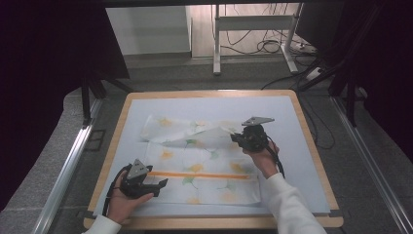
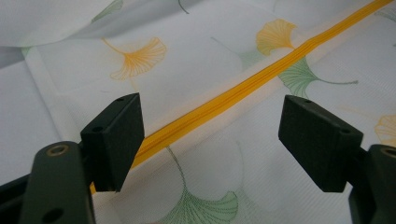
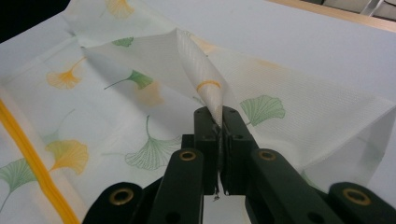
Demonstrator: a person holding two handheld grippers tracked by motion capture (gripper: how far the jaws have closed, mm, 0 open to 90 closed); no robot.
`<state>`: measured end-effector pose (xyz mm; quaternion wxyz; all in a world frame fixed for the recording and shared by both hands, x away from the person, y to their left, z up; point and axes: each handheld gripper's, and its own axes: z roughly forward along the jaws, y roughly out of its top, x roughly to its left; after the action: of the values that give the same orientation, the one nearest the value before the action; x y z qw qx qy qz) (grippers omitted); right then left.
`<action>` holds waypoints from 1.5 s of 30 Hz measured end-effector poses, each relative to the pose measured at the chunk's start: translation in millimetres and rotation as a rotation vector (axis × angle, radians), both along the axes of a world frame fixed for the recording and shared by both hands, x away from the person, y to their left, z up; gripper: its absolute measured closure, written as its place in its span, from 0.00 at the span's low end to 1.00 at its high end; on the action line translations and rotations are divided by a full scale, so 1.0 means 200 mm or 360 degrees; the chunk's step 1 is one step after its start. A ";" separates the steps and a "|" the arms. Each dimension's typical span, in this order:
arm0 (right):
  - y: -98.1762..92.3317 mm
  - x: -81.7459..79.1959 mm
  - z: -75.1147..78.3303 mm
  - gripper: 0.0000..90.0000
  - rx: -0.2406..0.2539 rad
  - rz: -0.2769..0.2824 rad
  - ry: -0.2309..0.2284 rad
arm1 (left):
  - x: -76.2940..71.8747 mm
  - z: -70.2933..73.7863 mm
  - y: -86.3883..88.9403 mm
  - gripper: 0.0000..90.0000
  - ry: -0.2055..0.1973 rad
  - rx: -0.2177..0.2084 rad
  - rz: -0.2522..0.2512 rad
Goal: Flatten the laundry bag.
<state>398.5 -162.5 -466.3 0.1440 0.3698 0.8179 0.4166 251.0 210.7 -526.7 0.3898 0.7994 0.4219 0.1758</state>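
Note:
A white cloth [image 1: 195, 161] printed with yellow and green ginkgo leaves lies on the table, with an orange zip [image 1: 199, 175] running across it. My right gripper [image 1: 234, 138] is shut on a pinched fold of this cloth [image 3: 205, 79] and holds it lifted off the table, over the cloth's upper right part. My left gripper [image 1: 163, 184] stands open at the cloth's lower left, low over the zip's left end. In the left gripper view the zip [image 2: 233, 95] runs between the two parted pads [image 2: 116, 135], and nothing is gripped.
A pale blue mat [image 1: 292, 161] covers the wooden table [image 1: 311, 141], whose edges frame the cloth. Beyond the far edge are a white table frame [image 1: 253, 34] and floor cables [image 1: 272, 46]. Dark curtains hang at both sides.

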 end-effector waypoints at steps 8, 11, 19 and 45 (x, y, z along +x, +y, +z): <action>-0.03 0.05 -0.03 0.96 0.0001 -0.0055 0.0048 | 0.00 0.00 0.00 0.24 0.0005 -0.0004 -0.0001; -0.04 0.06 -0.03 0.96 0.0002 -0.0058 0.0045 | 0.00 0.00 0.00 0.25 0.0011 -0.0004 -0.0003; -0.05 0.08 -0.02 0.96 0.0001 -0.0073 0.0054 | 0.00 0.00 0.00 0.24 0.0017 -0.0002 0.0002; -0.08 0.40 0.07 0.96 0.0033 -0.0367 0.0100 | 0.00 -0.01 -0.02 0.24 0.0033 0.0029 -0.0052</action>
<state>479.0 -178.5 -451.5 0.1613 0.4758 0.7697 0.3938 251.5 207.1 -529.5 0.3811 0.8114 0.4112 0.1650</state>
